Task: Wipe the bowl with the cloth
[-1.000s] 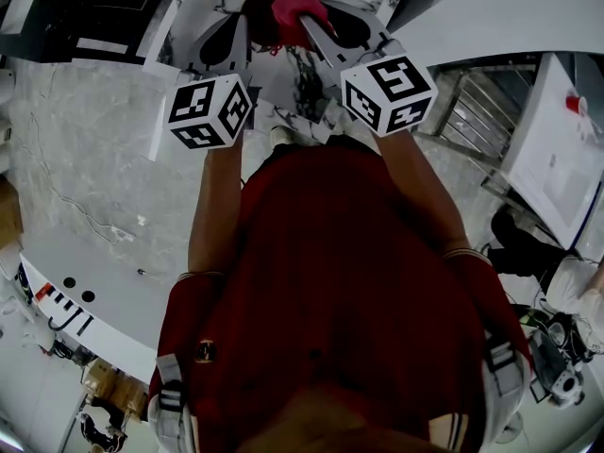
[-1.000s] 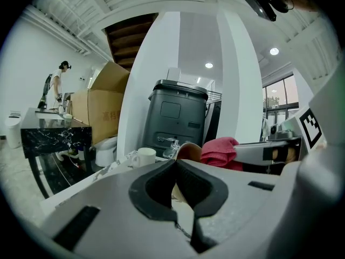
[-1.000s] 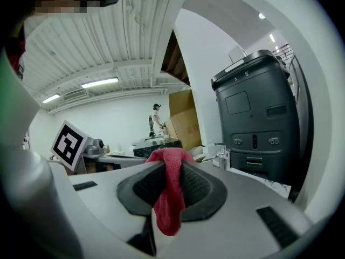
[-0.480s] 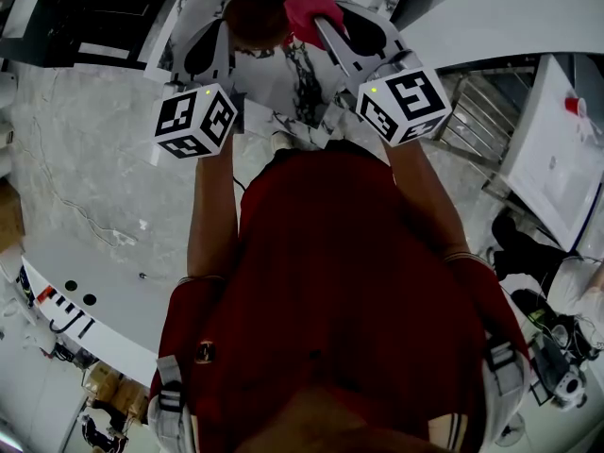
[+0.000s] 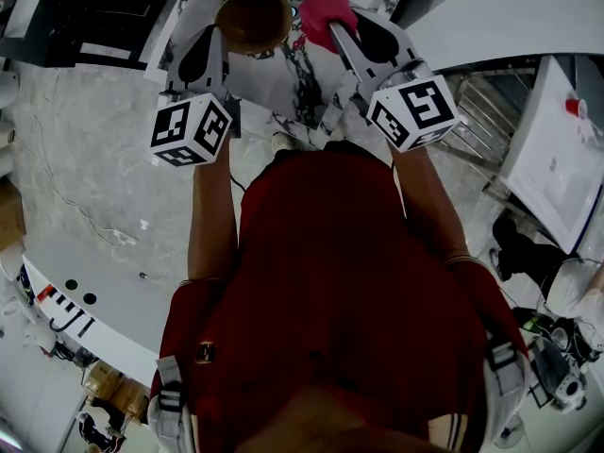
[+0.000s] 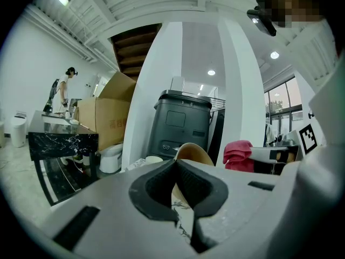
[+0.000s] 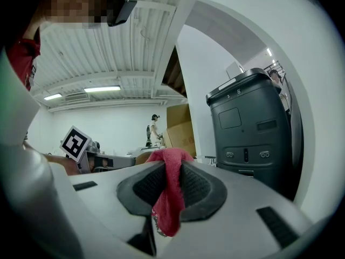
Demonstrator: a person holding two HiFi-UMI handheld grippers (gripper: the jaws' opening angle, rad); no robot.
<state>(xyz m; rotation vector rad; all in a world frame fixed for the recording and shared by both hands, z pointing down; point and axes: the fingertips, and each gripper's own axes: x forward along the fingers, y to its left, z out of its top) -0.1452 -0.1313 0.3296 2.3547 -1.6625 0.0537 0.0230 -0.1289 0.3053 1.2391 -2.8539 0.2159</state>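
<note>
The bowl (image 5: 253, 19), brown and held up over the marble table (image 5: 283, 81), is pinched by its rim in the left tongs (image 5: 223, 38); which way its mouth faces I cannot tell. The pink cloth (image 5: 326, 15) is clamped in the right tongs (image 5: 332, 34) and sits just beside the bowl's right edge, apart from it, so the wipe likely needs only a short leftward move of the right tongs. Nothing stands between them; a dark grey bin (image 6: 180, 124) and cardboard boxes (image 6: 102, 115) stand well behind.
</note>
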